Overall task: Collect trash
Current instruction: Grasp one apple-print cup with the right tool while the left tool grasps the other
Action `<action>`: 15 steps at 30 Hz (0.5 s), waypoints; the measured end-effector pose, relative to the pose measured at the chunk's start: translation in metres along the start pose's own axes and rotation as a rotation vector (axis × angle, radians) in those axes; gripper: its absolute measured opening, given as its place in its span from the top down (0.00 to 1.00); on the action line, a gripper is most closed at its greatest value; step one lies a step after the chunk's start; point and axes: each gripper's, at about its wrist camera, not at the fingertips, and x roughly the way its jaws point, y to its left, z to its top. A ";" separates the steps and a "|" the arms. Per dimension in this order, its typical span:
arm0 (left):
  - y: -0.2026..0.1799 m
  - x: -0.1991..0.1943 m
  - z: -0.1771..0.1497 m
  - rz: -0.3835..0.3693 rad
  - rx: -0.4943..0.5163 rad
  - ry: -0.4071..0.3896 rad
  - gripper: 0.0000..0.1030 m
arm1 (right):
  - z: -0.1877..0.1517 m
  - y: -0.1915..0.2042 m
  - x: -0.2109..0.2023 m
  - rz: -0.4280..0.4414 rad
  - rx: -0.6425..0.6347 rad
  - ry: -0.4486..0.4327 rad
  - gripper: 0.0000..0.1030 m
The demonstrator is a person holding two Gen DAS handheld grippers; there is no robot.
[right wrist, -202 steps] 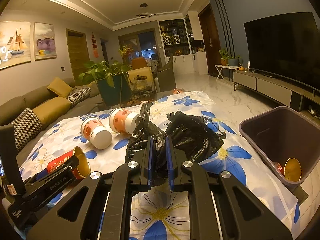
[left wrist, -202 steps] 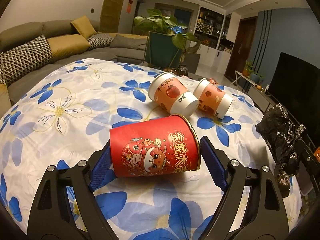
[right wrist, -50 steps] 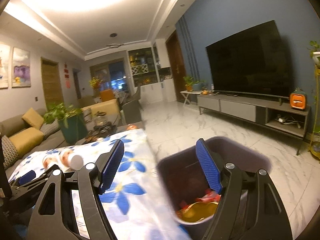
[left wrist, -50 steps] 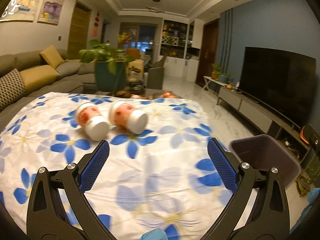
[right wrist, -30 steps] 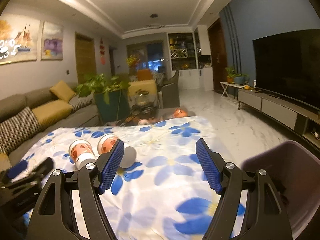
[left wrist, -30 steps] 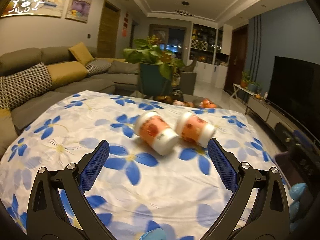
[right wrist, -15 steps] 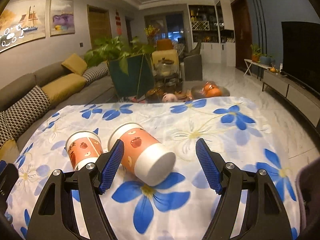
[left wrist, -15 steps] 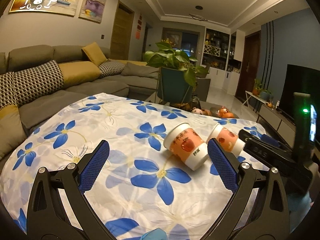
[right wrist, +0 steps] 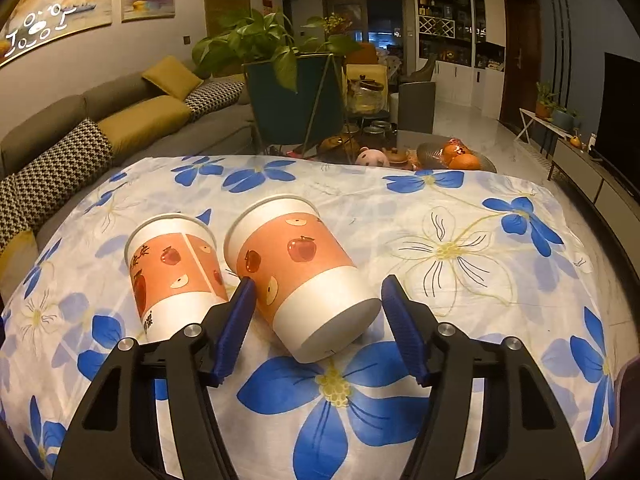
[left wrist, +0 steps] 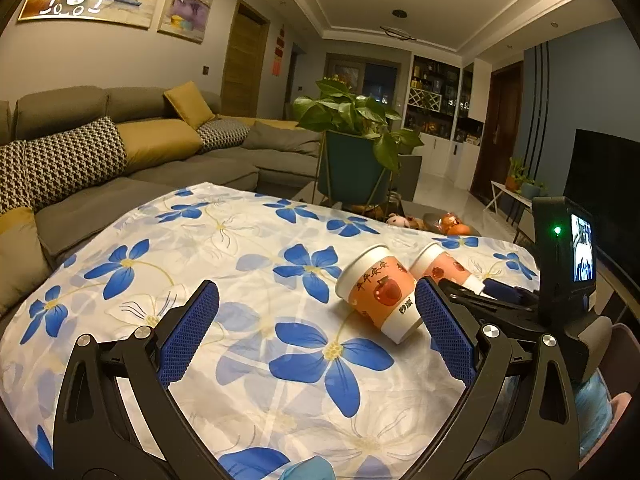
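Two orange-and-white paper cups lie on their sides on a table with a blue-flowered cloth [right wrist: 460, 248]. My right gripper [right wrist: 316, 320] is open, its blue pads on either side of the base of the right-hand cup [right wrist: 296, 272]. The other cup [right wrist: 172, 268] lies just left of that gripper's left pad. In the left wrist view my left gripper [left wrist: 316, 336] is open and empty, with the nearer cup [left wrist: 378, 294] just ahead of its right pad and the farther cup [left wrist: 444, 266] behind it. The right gripper [left wrist: 504, 292] shows there at the right edge, reaching around the farther cup.
A grey sofa [left wrist: 120, 160] with yellow and checked cushions runs along the left. A potted plant [right wrist: 296, 92] in a teal planter stands beyond the table, with a fruit dish [right wrist: 456, 156] and jars on a low table. A dark bin edge [right wrist: 628, 400] shows at the right.
Both grippers have swung back from the bin to the table and moved in on the two cups. The right gripper's pads now stand around the right-hand cup's base.
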 end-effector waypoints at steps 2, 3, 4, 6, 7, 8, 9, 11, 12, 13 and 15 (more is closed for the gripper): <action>0.001 0.000 -0.001 -0.002 -0.006 0.005 0.06 | -0.001 0.000 0.001 0.009 -0.001 0.001 0.41; 0.000 0.000 -0.001 -0.002 -0.007 0.006 0.06 | -0.001 0.000 0.000 0.012 -0.002 0.001 0.42; 0.000 0.000 -0.001 -0.001 -0.006 0.007 0.06 | -0.001 0.001 0.000 0.017 -0.003 -0.001 0.44; 0.000 0.001 -0.002 0.001 -0.003 0.007 0.06 | -0.001 0.002 -0.001 0.021 -0.005 -0.001 0.47; -0.001 0.002 -0.003 0.004 0.000 0.008 0.06 | -0.001 0.002 -0.001 0.023 -0.007 -0.004 0.48; -0.001 0.003 -0.004 0.006 0.002 0.010 0.06 | -0.001 0.002 -0.002 0.024 -0.006 -0.007 0.49; -0.002 0.005 -0.004 0.008 0.002 0.014 0.06 | -0.001 0.002 -0.003 0.027 -0.004 -0.007 0.51; -0.002 0.009 -0.005 0.008 -0.001 0.028 0.06 | -0.001 0.001 -0.002 0.035 0.004 -0.005 0.51; -0.002 0.011 -0.006 0.007 -0.003 0.035 0.06 | -0.001 0.000 -0.002 0.036 0.004 -0.002 0.51; -0.002 0.012 -0.007 0.002 -0.004 0.042 0.06 | -0.001 0.001 -0.002 0.037 0.003 0.003 0.51; -0.002 0.013 -0.007 0.004 -0.004 0.045 0.06 | 0.001 0.001 0.000 0.042 0.001 0.011 0.50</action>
